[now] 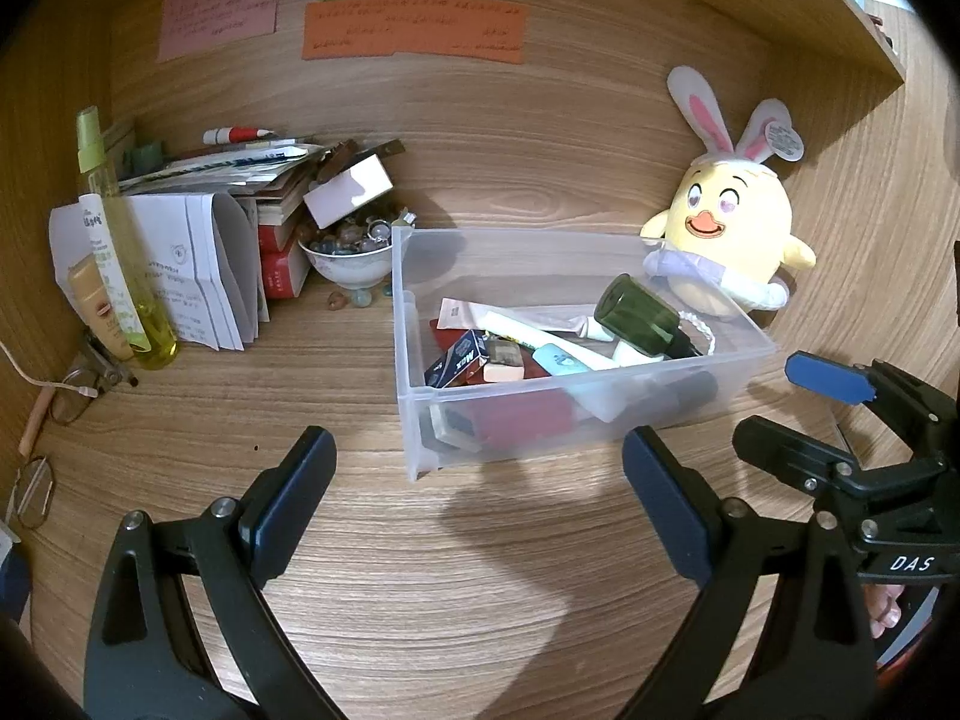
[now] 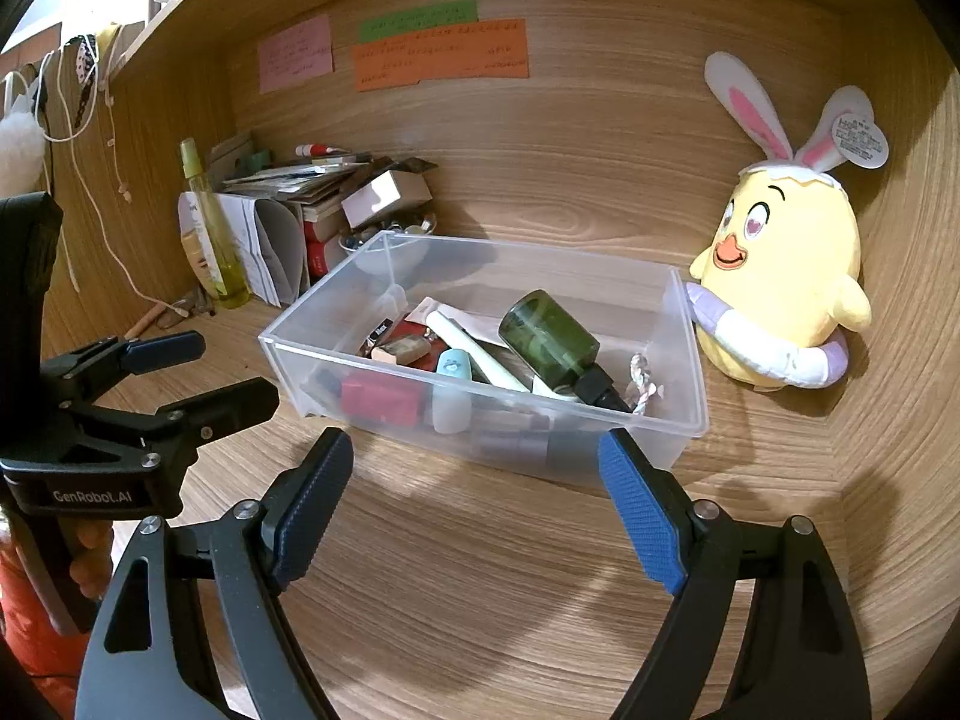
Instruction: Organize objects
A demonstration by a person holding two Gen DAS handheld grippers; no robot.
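A clear plastic bin (image 1: 414, 360) (image 2: 684, 324) stands on the wooden desk. It holds a dark green bottle (image 1: 639, 315) (image 2: 555, 339), a white tube (image 1: 540, 330), a small blue box (image 1: 459, 357), an eraser (image 2: 399, 351), a red item (image 2: 381, 396) and other small things. My left gripper (image 1: 477, 468) is open and empty, just in front of the bin; it also shows in the right wrist view (image 2: 219, 372). My right gripper (image 2: 474, 468) is open and empty, in front of the bin's near wall; it also shows in the left wrist view (image 1: 780, 402).
A yellow chick plush (image 1: 729, 228) (image 2: 786, 276) with rabbit ears stands right of the bin. At the left are a yellow spray bottle (image 1: 120, 240), folded papers (image 1: 198, 270), stacked books, a bowl of beads (image 1: 351, 255) and glasses (image 1: 72, 396). Sticky notes (image 1: 414, 30) hang on the back wall.
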